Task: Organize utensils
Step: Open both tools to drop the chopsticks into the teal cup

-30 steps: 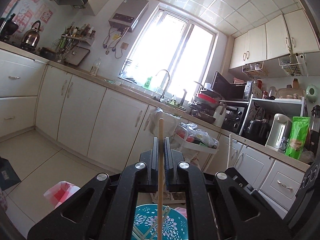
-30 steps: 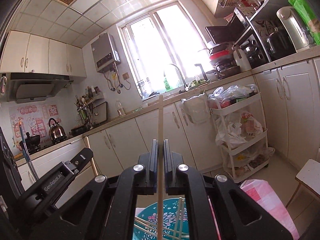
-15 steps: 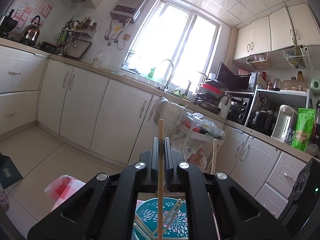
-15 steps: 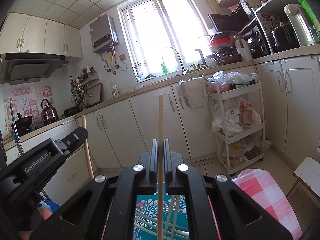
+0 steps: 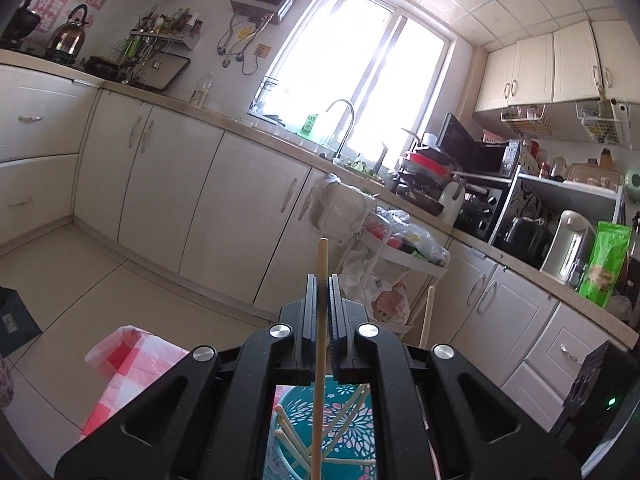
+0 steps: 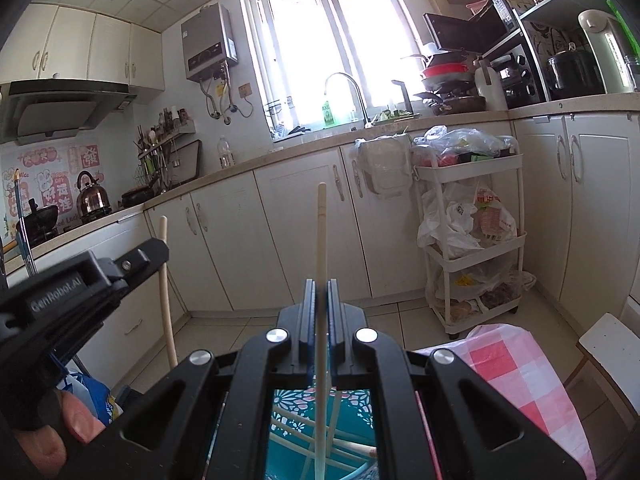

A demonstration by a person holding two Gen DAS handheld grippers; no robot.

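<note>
From the left wrist, the left gripper (image 5: 321, 292) pinches an upright chopstick (image 5: 320, 340) above the teal basket (image 5: 348, 420) of loose chopsticks, and from the right wrist, the right gripper (image 6: 320, 296) clamps its own chopstick (image 6: 321, 280) over that basket (image 6: 292, 432).

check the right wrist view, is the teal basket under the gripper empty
No, several loose chopsticks lie crossed inside the teal basket below the right gripper.
</note>
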